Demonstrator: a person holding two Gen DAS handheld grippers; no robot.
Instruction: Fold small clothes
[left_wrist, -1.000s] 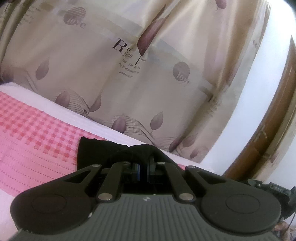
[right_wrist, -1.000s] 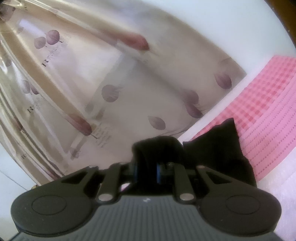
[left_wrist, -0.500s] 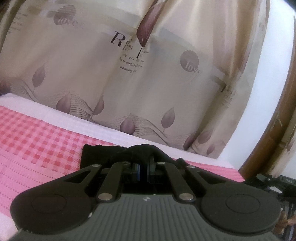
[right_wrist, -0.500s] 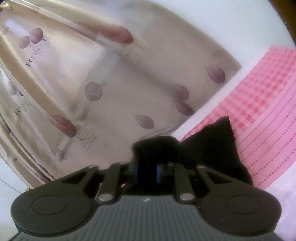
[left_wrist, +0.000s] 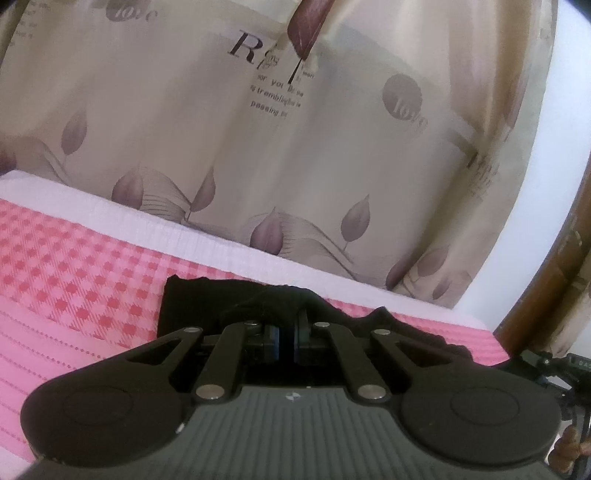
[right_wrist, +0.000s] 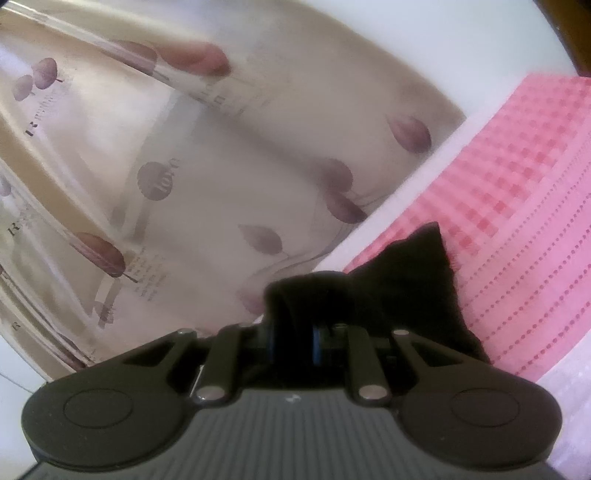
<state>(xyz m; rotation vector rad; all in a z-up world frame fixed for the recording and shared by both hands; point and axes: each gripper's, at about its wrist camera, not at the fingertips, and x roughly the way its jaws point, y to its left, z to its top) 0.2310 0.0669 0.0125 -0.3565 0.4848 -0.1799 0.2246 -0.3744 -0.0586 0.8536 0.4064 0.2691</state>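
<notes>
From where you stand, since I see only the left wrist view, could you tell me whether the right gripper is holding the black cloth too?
Observer: Yes. The right gripper is shut on a bunched fold of the black cloth.
Operator: Thank you. Does the cloth hang free on that side?
Observer: Not entirely. Beyond the fingers it trails onto the pink cover.
Operator: Is anything else lying near that side?
Observer: Only the white edge along the cover, and past it the leaf-print curtain.
</notes>
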